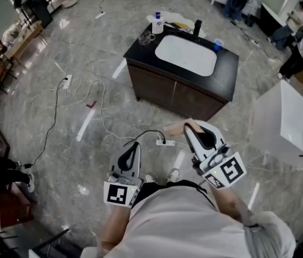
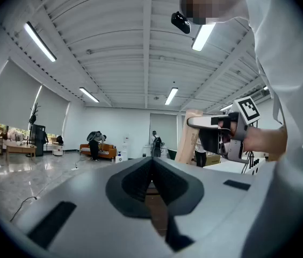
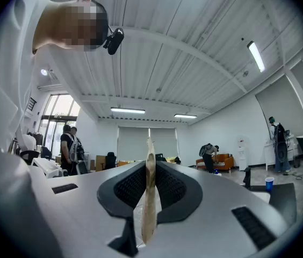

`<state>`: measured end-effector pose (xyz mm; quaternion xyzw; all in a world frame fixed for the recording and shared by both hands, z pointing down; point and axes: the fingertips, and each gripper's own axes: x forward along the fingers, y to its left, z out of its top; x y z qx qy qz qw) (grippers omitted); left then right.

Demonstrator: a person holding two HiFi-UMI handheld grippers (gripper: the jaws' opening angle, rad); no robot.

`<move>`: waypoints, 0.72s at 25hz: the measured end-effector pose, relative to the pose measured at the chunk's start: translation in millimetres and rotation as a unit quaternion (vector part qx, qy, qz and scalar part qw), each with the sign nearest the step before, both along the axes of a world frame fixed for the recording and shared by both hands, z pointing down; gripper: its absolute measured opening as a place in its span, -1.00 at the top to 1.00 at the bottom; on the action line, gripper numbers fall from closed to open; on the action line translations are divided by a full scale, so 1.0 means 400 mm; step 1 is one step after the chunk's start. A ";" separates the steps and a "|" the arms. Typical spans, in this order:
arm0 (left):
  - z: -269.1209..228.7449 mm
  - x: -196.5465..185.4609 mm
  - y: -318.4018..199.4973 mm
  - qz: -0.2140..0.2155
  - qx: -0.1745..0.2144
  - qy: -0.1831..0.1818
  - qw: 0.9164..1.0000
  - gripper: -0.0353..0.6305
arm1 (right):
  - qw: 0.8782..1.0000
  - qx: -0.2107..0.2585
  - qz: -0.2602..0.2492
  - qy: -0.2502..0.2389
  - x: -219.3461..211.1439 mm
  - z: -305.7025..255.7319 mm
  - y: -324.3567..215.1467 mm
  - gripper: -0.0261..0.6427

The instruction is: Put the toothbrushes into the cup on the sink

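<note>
Both jaws closed — left gripper (image 2: pixel 151 163) empty; right gripper (image 3: pixel 149 168) pinching a thin tan strip (image 3: pixel 149 208).

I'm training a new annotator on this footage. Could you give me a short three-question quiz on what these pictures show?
1. True or false: the right gripper is shut on a thin tan strip.
2. What colour is the small cup standing on the counter to the right of the basin? A red, B blue, C green.
3. Fill in: the left gripper has its jaws together with ____ between them.
Key: 1 true; 2 B; 3 nothing.
</note>
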<state>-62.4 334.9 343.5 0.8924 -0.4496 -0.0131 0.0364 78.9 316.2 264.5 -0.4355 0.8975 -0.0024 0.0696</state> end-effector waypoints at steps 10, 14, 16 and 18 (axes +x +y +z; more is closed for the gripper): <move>-0.004 0.036 -0.009 -0.003 0.000 -0.004 1.000 0.89 | 1.000 -0.005 -0.006 -0.006 0.034 0.005 -0.004 0.74; -0.006 0.062 -0.014 -0.010 -0.001 -0.006 1.000 0.89 | 1.000 -0.005 -0.013 -0.013 0.060 0.003 -0.010 0.74; -0.005 0.075 -0.019 -0.017 -0.002 -0.007 1.000 0.89 | 1.000 -0.003 -0.017 -0.017 0.078 0.003 -0.018 0.74; -0.005 0.092 -0.026 -0.025 -0.002 -0.010 1.000 0.89 | 1.000 -0.002 -0.023 -0.016 0.101 0.004 -0.029 0.74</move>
